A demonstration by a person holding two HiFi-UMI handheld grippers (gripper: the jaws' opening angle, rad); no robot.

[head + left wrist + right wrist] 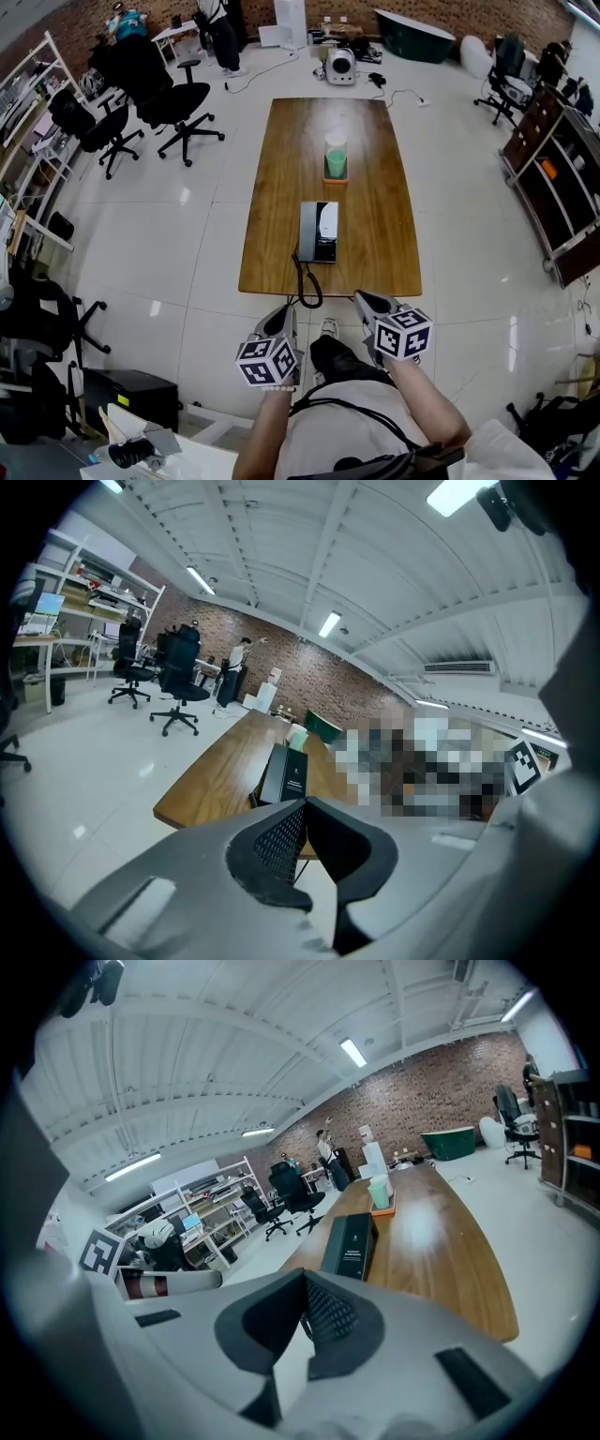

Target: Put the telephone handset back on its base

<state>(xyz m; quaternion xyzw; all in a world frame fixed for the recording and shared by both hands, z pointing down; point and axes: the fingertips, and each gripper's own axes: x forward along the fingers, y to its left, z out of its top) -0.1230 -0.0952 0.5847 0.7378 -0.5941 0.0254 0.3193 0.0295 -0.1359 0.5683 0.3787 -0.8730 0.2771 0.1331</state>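
The telephone lies near the front edge of the long wooden table, a dark box with a grey handset along its left side. I cannot tell whether the handset sits in its cradle. Its black coiled cord loops over the table's near edge. Both grippers hang short of that edge, apart from the phone. My left gripper is shut and empty, and so is my right gripper. In the left gripper view the telephone shows beyond the closed left gripper. The right gripper view has the telephone ahead of the closed right gripper.
A green cup on an orange tray stands mid-table behind the phone. Black office chairs stand to the left, and a dark shelf unit lines the right wall. White shelving runs along the left side.
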